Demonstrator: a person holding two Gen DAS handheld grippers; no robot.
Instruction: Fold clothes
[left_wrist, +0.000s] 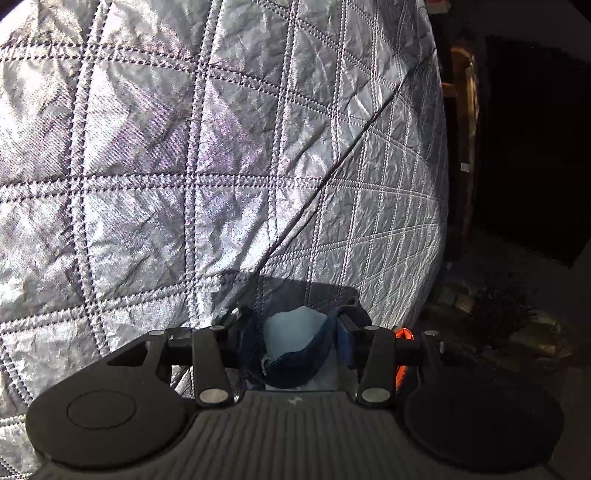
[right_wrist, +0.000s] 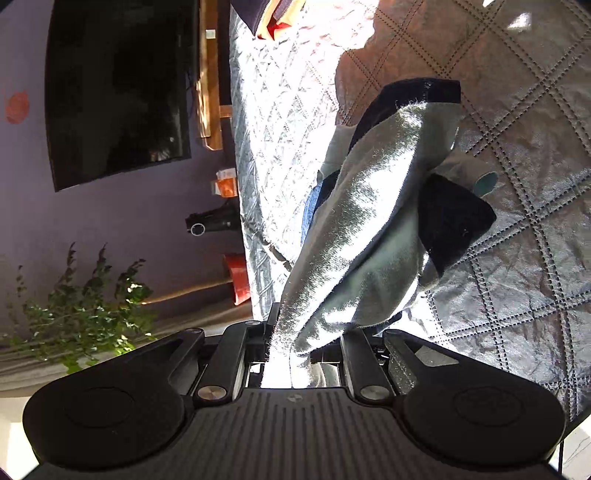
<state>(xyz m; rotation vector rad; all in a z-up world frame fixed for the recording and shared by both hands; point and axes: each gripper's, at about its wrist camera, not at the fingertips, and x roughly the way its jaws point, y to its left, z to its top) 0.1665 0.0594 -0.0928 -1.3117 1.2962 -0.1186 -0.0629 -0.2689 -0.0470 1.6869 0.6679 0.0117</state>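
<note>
Now the pale grey garment (right_wrist: 354, 229) with dark navy trim hangs over the quilted silver bedspread (right_wrist: 517, 221), pinched by the closed right gripper (right_wrist: 303, 354). Nearby, the left gripper (left_wrist: 295, 343) clamps its navy-edged light fabric above that bedspread.

wrist views, close over shared quilt (left_wrist: 221, 147)

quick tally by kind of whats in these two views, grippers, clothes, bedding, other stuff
grippers: 2 (left gripper, right gripper)
garments: 1 (pale garment with dark trim, pinched by both)
quilted covers: 1 (silver quilt)
screens: 1 (dark screen)
plants: 1 (leafy plant)
total: 6
</note>
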